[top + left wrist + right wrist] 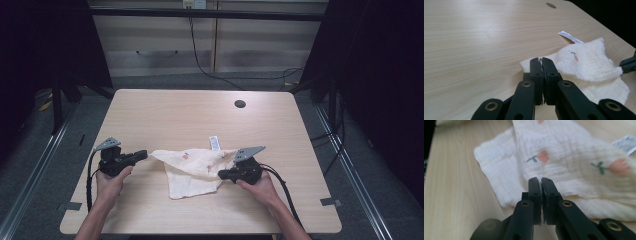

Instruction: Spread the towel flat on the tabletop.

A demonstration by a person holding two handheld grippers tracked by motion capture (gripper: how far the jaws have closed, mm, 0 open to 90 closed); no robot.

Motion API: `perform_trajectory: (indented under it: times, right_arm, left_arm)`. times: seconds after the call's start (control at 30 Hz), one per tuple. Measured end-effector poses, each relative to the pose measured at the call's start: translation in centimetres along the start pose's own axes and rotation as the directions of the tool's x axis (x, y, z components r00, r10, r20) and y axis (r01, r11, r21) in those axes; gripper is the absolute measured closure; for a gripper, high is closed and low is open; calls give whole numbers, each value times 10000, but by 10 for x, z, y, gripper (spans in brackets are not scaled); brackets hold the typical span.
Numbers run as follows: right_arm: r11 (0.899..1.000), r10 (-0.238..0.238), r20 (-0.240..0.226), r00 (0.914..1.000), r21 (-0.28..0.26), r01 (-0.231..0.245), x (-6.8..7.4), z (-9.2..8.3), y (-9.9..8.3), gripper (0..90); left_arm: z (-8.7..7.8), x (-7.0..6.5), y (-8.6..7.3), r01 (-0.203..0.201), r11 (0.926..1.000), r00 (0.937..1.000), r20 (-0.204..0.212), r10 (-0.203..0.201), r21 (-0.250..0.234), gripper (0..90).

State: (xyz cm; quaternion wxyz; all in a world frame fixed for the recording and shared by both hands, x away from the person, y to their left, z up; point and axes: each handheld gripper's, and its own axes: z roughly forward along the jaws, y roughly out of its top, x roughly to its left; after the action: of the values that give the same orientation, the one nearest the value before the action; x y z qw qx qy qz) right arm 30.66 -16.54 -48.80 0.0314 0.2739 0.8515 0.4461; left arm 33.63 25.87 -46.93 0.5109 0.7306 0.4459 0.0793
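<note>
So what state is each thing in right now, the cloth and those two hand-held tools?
Cloth: rumpled, partly folded over itself, lying on the table, lifted a little at the left corner.
Care label: sticking out flat at the cloth's far edge.
Left gripper: fingers shut on the cloth's corner.
Right gripper: fingers shut at the cloth's edge; whether fabric is pinched is unclear.

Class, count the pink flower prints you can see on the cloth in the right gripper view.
3 on the cloth: one at the top edge, one mid-cloth, one at right. Folds may hide more.
</note>
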Motion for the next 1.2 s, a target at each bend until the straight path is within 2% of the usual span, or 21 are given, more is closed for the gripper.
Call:
perform_trajectory:
  times: [0.13,0.2,0.27,0.37,0.57,0.8,0.93,1.07,1.17,1.2]
  right_arm:
    - [9958,340,134,9993,-851,-327,-7,-24,12,873]
    - [9915,467,316,9984,-1229,-425,-12,-35,19,875]
    - [9896,468,608,9971,-1385,-380,-15,-46,28,876]
    - [9862,385,976,9945,-1639,-221,-19,-62,45,879]
    - [9746,441,1681,9848,-2239,-54,-31,-97,81,882]
    - [9603,446,2211,9742,-2783,192,-42,-124,117,883]
    - [9530,442,2436,9689,-3013,323,-48,-135,137,883]
    - [9453,569,2823,9576,-3237,393,-60,-142,157,883]
    - [9295,833,2787,9568,-3678,262,-69,-149,173,883]
    - [9274,828,2894,9536,-3726,325,-70,-151,180,883]
  left_arm:
    - [-2,-4,6,-30,9998,9999,168,33,-198,880]
    - [-1,-6,11,-200,9996,9996,208,204,-195,881]
    - [-2,-10,18,-245,9990,9989,397,260,-362,881]
    - [-3,-16,32,-500,9975,9978,415,521,-495,882]
    - [-9,-28,74,-1005,9904,9933,476,1054,-954,883]
    - [-13,-39,125,-1557,9790,9868,242,1602,-1315,883]
    - [-12,-42,153,-1758,9729,9838,78,1790,-1503,883]
    - [-11,-44,181,-1869,9660,9821,-114,1879,-1788,883]
    - [-12,-46,203,-1933,9598,9810,-230,1927,-2037,883]
    - [-13,-47,209,-1913,9583,9812,-143,1927,-2122,883]
